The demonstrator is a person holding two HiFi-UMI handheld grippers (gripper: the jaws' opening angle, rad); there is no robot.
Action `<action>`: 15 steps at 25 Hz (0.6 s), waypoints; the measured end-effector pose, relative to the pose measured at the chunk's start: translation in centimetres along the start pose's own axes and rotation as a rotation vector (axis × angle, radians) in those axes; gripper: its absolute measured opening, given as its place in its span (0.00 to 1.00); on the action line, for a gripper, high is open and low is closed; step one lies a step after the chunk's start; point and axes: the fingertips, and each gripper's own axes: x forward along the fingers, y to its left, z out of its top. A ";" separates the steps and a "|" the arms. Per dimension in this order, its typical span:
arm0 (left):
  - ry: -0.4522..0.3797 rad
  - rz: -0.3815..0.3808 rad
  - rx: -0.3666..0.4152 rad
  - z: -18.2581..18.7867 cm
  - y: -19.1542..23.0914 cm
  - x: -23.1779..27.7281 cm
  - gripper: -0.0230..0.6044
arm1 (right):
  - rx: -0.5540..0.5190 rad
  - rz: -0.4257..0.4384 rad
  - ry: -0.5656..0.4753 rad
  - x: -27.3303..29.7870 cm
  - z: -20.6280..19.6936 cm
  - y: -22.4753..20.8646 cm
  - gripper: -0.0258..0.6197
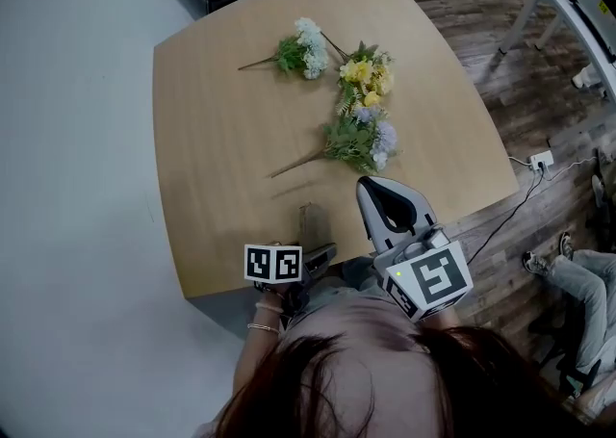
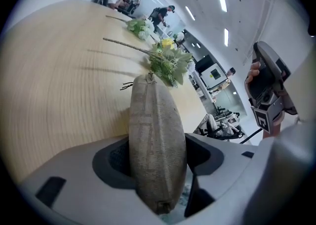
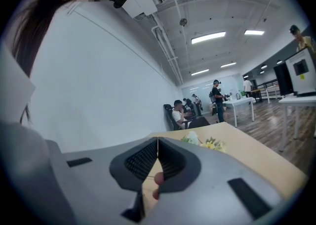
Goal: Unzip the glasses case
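A tan fabric case (image 2: 154, 120) stands on its narrow side at the near edge of a wooden table (image 1: 212, 138). My left claw (image 2: 157, 162) is clamped on it: the case fills the gap, and both dark pads appear to press its two broad sides. The case runs lengthways away from me, towards the flowers (image 1: 361, 109) lying past the middle of the table.

My right claw (image 3: 158, 142) hovers just to the right of the case, pointing almost level over the table. Its jaws are together with nothing between them.

The step in hand, as I judge it, is to steady the case so the zip can be worked. A small tab shows at the near end of the case; it may be the pull, but I cannot be sure.

To do this well, I should keep the left grip firm on the sides and clear of the seam. Then I should part the right jaws, pinch only the pull, and draw it along the seam, not away from it.
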 end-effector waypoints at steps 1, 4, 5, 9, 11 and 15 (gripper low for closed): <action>0.005 0.009 0.006 0.0 0.0 0.0 0.49 | 0.001 0.002 0.002 0.0 -0.1 -0.1 0.06; 0.046 0.052 0.041 -0.3 0.0 -0.2 0.49 | 0.002 0.014 0.010 0.1 -0.4 -0.1 0.06; 0.067 0.072 0.062 -0.4 0.1 -0.4 0.49 | 0.001 0.020 0.012 0.1 -0.6 -0.1 0.06; 0.134 0.132 0.154 -0.5 0.2 -1.5 0.49 | 0.002 0.038 0.018 0.1 -1.1 0.1 0.06; 0.151 0.154 0.189 -0.2 0.2 -2.3 0.49 | 0.003 0.047 0.016 0.2 -1.4 0.2 0.07; 0.179 0.192 0.266 0.2 -0.6 -4.1 0.49 | 0.003 0.070 0.018 0.3 -1.6 0.7 0.07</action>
